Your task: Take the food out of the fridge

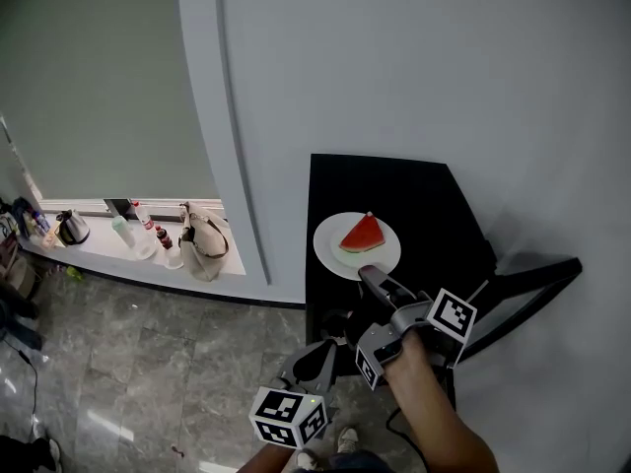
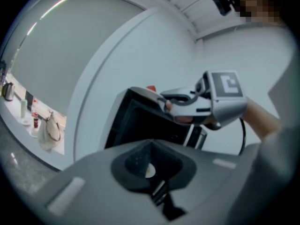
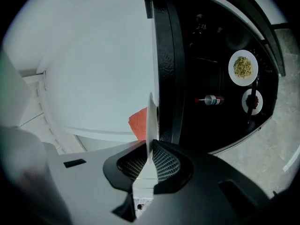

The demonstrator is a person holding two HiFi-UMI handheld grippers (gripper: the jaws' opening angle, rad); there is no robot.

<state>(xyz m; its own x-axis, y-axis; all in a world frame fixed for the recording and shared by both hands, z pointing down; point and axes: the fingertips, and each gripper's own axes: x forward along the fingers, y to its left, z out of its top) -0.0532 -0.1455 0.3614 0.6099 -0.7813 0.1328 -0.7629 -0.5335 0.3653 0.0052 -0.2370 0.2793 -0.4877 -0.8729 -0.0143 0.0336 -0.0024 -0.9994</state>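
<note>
Nearest the head camera, the left tongs hang low in front of the fridge, jaws together with nothing between them. The right tongs are clamped on the near rim of a white plate, which shows edge-on in their own view. The plate carries a watermelon wedge and sits over the front left part of the fridge's black top surface; whether it already rests there or hangs just above, I cannot tell.

The step looks like setting this plate down outside the fridge. To do it well:
- keep the plate level so the wedge does not slide
- lower it until the whole base lies flat, clear of the front edge
- only then part the jaws and draw straight back in the plate's plane, so the rim is not dragged

The wedge's red tip points away from the person, and its pale rind faces the right tongs. Its long axis runs along the rind, roughly left to right.

Beyond, the door stands open. Inside are a plate of greenish food, a bottle lying down and a plate of dark food.
</note>
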